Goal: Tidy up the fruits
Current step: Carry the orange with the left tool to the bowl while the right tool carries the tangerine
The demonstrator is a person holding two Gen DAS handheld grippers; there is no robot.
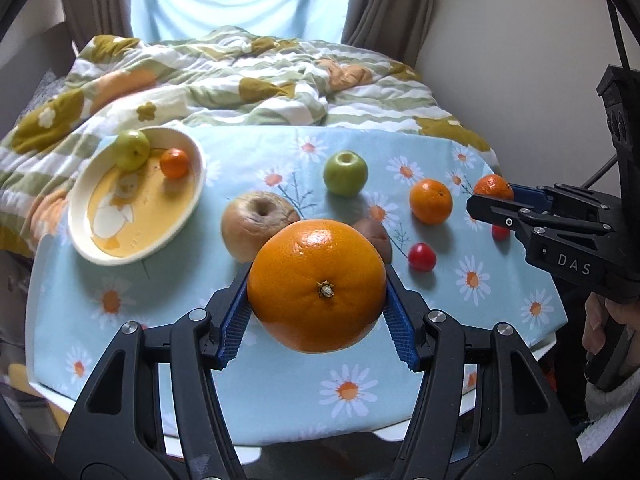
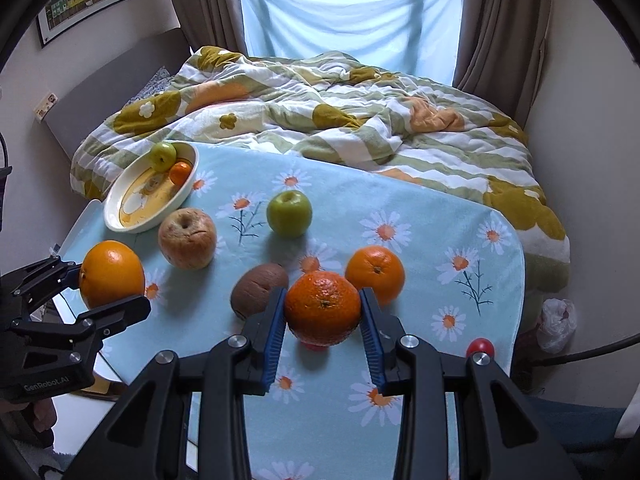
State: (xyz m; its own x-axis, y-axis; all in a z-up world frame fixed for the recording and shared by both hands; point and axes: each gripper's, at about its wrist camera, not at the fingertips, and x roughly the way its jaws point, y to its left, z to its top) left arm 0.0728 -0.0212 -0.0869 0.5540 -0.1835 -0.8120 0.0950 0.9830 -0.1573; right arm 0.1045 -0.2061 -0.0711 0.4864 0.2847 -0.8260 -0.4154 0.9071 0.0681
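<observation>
My left gripper (image 1: 318, 292) is shut on a large orange (image 1: 317, 285) and holds it above the table; the orange also shows in the right wrist view (image 2: 112, 274). My right gripper (image 2: 323, 312) is shut on a tangerine (image 2: 322, 307), lifted over the cloth; it shows in the left wrist view (image 1: 493, 188). A cream and yellow bowl (image 1: 80, 216) at the back left holds a small green apple (image 1: 133, 149) and a small orange (image 1: 174, 163). On the cloth lie a green apple (image 1: 345, 173), a brown apple (image 1: 250, 224), a kiwi (image 2: 258, 289), an orange (image 1: 430, 201) and two red cherry tomatoes (image 1: 421, 256).
The table has a light blue daisy-print cloth (image 2: 420, 208) and stands against a bed with a rumpled green and white quilt (image 2: 320, 108). A wall is close on the right. A white plastic bag (image 2: 557, 322) lies on the floor past the table's right edge.
</observation>
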